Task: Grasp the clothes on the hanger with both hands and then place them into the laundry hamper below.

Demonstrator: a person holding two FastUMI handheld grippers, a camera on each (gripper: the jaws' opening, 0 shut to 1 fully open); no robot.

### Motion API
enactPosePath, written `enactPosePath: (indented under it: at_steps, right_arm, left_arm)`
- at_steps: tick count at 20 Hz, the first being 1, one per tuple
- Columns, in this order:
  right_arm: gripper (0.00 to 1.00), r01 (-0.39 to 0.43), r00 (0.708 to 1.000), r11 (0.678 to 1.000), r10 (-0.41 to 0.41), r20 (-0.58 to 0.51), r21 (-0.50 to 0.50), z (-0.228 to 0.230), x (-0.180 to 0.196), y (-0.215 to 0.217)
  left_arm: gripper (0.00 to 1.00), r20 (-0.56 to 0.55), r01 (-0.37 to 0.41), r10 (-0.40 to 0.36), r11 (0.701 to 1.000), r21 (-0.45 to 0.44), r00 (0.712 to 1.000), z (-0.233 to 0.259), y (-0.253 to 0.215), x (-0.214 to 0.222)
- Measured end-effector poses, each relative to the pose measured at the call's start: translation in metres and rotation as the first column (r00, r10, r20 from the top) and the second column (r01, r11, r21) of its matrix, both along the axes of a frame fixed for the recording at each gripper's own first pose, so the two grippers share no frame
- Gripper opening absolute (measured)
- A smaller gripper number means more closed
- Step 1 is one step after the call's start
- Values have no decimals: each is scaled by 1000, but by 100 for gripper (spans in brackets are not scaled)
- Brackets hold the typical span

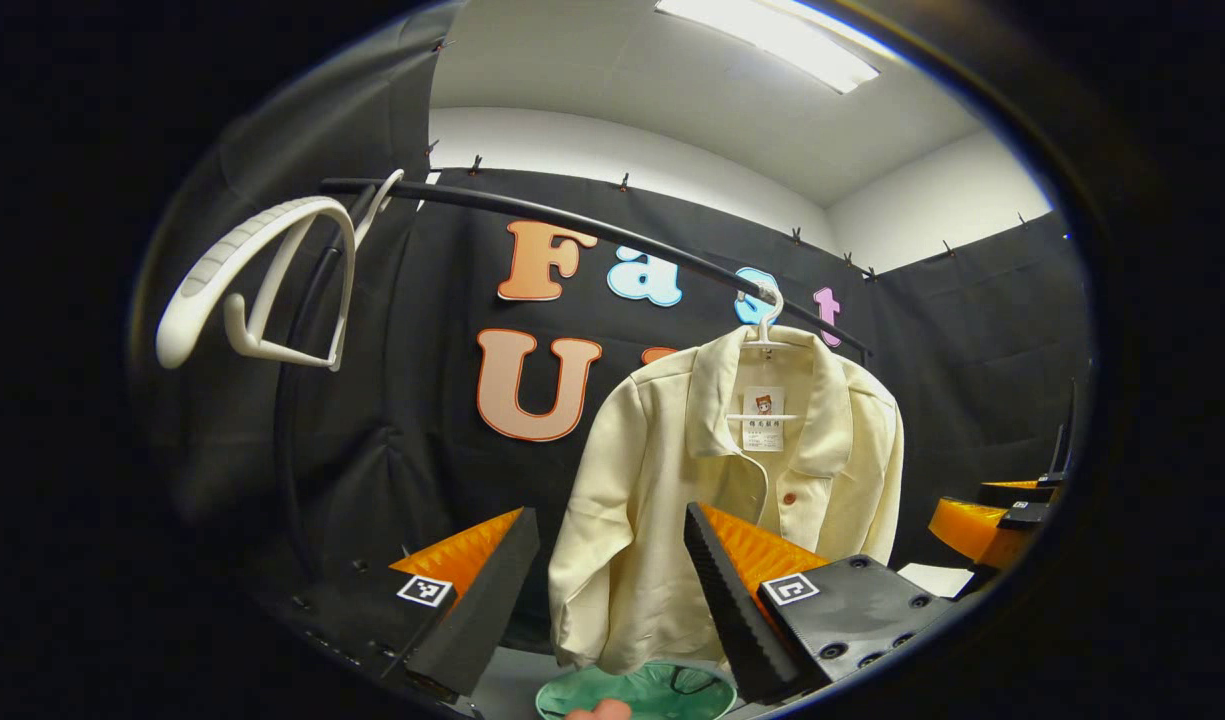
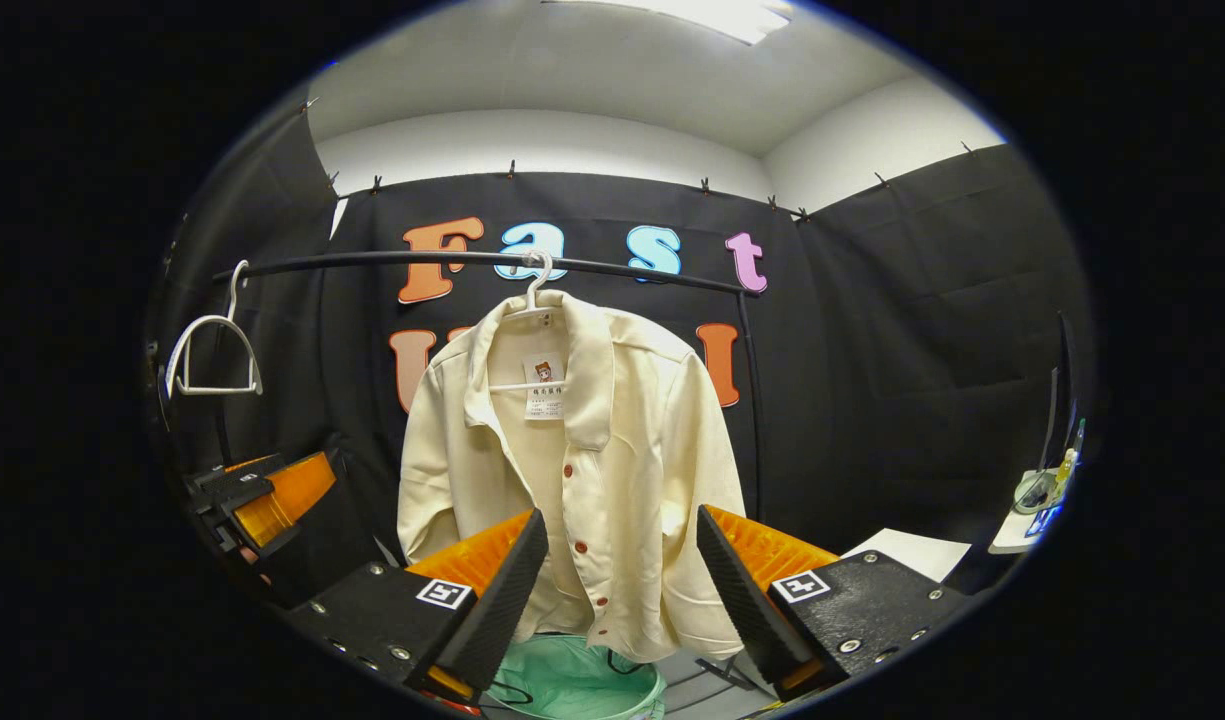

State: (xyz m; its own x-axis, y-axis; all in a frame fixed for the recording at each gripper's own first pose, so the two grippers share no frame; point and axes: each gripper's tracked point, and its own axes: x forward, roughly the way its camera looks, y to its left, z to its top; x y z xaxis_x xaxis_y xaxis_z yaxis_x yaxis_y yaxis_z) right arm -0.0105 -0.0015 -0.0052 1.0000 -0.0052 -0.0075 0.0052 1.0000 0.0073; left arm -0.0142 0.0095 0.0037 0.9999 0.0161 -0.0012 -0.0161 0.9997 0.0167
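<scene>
A cream button-up jacket (image 1: 672, 480) (image 2: 612, 450) hangs on a white hanger (image 1: 767, 335) (image 2: 534, 295) from a black rail (image 1: 592, 225) (image 2: 452, 260). Under it stands a green laundry hamper (image 1: 637, 693) (image 2: 572, 680). My left gripper (image 1: 607, 600) is open, its fingers framing the jacket's lower left part from a short way off. My right gripper (image 2: 622, 590) is open too, with the jacket's buttoned front seen between its fingers, apart from it. The left gripper's orange body (image 2: 272, 495) appears at the left of the right gripper view, and the right gripper's (image 1: 982, 525) at the right of the left gripper view.
An empty white hanger (image 1: 262, 285) (image 2: 212, 355) hangs at the rail's left end. The rail's black upright post (image 2: 752, 400) stands right of the jacket. A white table corner (image 2: 912, 550) lies at the lower right. Small items sit on a surface at the far right (image 2: 1042, 495).
</scene>
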Motion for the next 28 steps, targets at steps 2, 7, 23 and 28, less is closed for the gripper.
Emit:
enactPosePath:
  at_steps: [2,7,23,28]
  right_arm:
    - [93,-6,1000,1000,6,0,-4,-1,1,2]
    - [93,-56,998,998,56,-18,-13,-8,20,13]
    - [94,124,964,988,-142,-226,-94,-104,233,1]
    - [43,149,971,984,-164,-172,-98,-86,223,-32]
  left_arm:
    - [96,-2,-4,4,1000,-4,1000,0,2,0]
    - [100,-14,-9,8,1000,-21,1000,-5,3,-4]
    - [100,-39,-61,62,998,10,997,-15,32,-26]
    - [97,-22,15,-15,1000,8,1000,-18,14,-6]
